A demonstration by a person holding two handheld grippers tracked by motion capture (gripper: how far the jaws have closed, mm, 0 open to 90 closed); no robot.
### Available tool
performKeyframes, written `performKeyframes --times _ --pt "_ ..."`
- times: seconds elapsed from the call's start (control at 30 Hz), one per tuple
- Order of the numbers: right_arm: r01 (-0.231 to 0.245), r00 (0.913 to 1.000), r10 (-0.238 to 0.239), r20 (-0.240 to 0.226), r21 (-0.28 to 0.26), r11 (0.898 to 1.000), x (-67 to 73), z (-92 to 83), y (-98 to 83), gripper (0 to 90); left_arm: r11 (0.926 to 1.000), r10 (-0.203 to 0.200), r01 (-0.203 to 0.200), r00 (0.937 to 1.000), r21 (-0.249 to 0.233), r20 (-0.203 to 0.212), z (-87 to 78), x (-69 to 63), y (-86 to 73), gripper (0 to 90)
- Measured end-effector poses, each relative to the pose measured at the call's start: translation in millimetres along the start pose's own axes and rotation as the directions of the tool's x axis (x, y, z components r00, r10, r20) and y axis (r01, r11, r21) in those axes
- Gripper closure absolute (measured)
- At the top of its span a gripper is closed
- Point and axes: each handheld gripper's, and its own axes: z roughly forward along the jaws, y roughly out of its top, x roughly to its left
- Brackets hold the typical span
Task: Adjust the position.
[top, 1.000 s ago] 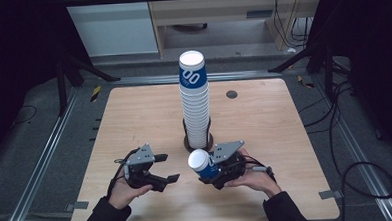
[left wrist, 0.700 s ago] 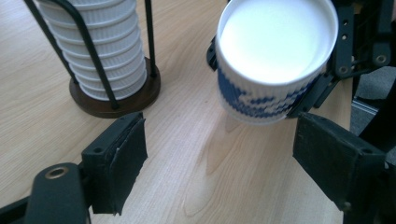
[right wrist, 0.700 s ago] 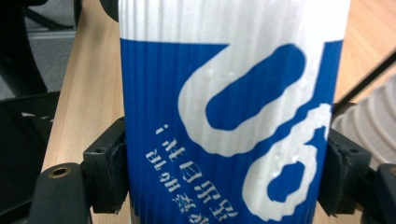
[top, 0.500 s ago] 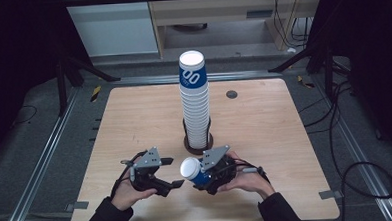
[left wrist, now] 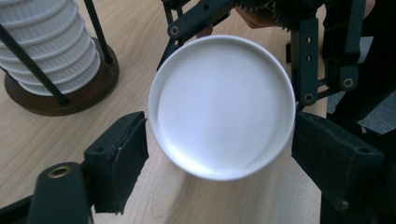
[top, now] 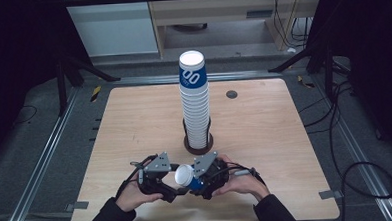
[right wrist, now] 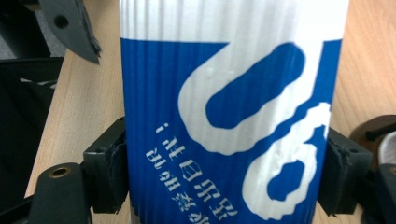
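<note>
Near the tabletop's (top: 134, 123) front edge, the right gripper (top: 199, 180) grips 1 blue-and-white ribbed cup (top: 183, 175) sideways, its base toward the left gripper (top: 170, 189), whose wide jaws flank it.

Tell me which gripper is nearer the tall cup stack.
Right. The right gripper, shut on the blue cup, sits just before the cup stack; the left gripper is farther left.
</note>
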Motion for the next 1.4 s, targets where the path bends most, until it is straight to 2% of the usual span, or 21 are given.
performKeyframes --times 0.33,0.7,0.83,0.97,1.0,1.03,1.13,1.17,1.27,1.4 --pt "0.028 0.9994 -0.028 -0.023 0.020 0.999 6.4 9.5 6.9 20.9 0.9987 0.010 -0.011 0.9998 0.049 0.018 6.6 -1.8 -0.1 25.2" --pt "0.021 0.9993 -0.020 -0.032 0.025 0.999 6.0 11.6 6.5 19.2 0.9987 -0.002 0.001 0.9998 0.051 0.021 6.2 -0.9 -0.2 26.3" --pt "-0.006 0.9996 0.006 -0.026 0.007 1.000 4.1 9.7 5.6 11.2 0.9991 -0.006 0.005 0.9998 0.043 0.021 3.8 0.3 -0.4 26.6" --pt "-0.021 0.9997 0.020 -0.016 -0.014 1.000 1.0 5.5 4.2 9.8 0.9994 -0.009 0.008 0.9997 0.032 0.023 0.5 2.2 -0.4 26.6" --pt "-0.043 0.9990 0.043 -0.013 -0.036 0.998 -0.7 0.8 3.4 8.9 0.9996 -0.012 0.012 0.9998 0.026 0.013 -2.3 3.5 -0.7 26.6" --pt "-0.041 0.9991 0.041 -0.004 -0.052 0.998 -2.7 -2.0 3.0 8.4 0.9997 -0.015 0.015 0.9999 0.021 0.009 -4.1 4.6 -0.9 26.6" --pt "-0.070 0.9974 0.071 0.008 -0.098 0.993 -6.1 -12.1 1.5 8.2 0.9997 -0.024 0.024 0.9997 0.002 0.006 -10.3 8.8 -1.9 26.6" --pt "-0.070 0.9974 0.071 0.008 -0.098 0.993 -6.1 -12.1 1.5 8.2 0.9997 -0.024 0.024 0.9997 0.002 0.006 -10.3 8.8 -1.9 26.6" --pt "-0.083 0.9961 0.086 0.019 -0.132 0.988 -8.7 -21.2 -0.7 8.2 0.9995 -0.027 0.027 0.9995 -0.015 -0.013 -16.4 11.1 -1.6 26.6" --pt "-0.109 0.9920 0.119 0.041 -0.185 0.977 -13.1 -34.8 -6.8 8.1 0.9967 -0.050 0.048 0.9983 -0.066 -0.030 -27.3 17.9 -3.6 26.6"
